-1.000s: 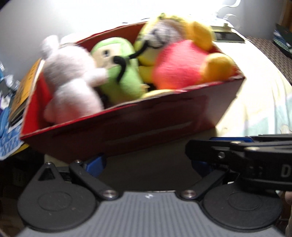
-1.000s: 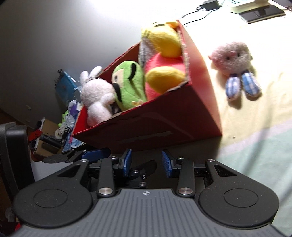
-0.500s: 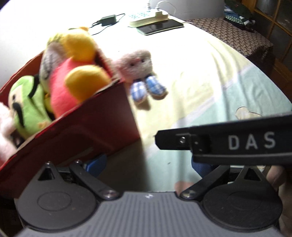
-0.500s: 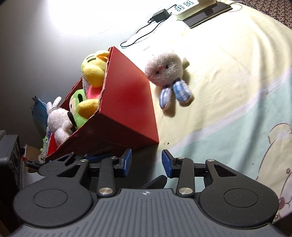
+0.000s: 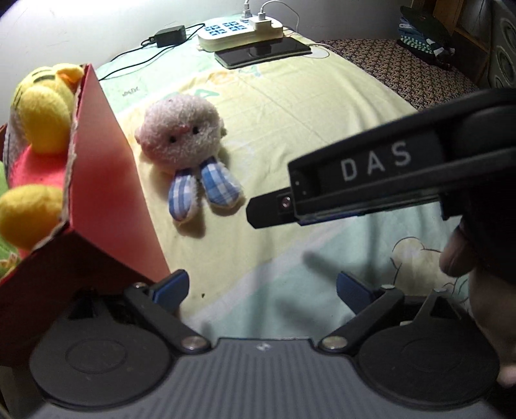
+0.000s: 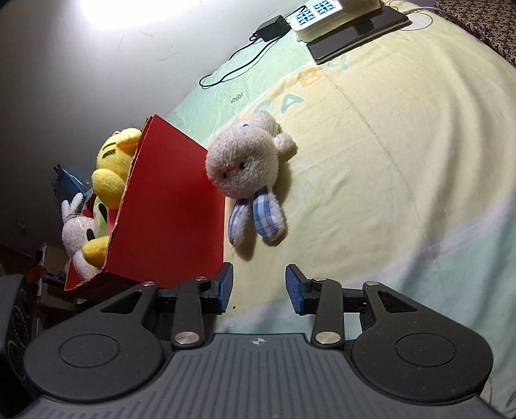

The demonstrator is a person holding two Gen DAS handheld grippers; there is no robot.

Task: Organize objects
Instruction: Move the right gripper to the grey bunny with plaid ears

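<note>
Reading "DAS" on black right gripper (image 5: 271, 212), jaws apart, empty; left gripper (image 5: 262, 288) closing, empty; fuzzy pink plush with blue-checked ears (image 5: 185, 145) beside red cardboard box (image 5: 106, 167); only right view shows "BABY" on yellow-green sheet (image 6: 403, 135)

Bunny plush (image 6: 243, 167) lies on the bedsheet (image 6: 403, 154) just right of the box (image 6: 171, 206) — other plushies (image 6: 113, 167) inside it — power strip (image 5: 240, 30) and phone (image 5: 262, 51) way behind.

Fuzzy cloth plush bunny (image 5: 182, 138), checked fabric ears; matt cardboard box (image 5: 106, 154), torn rim; soft cotton sheet (image 6: 403, 154).
</note>
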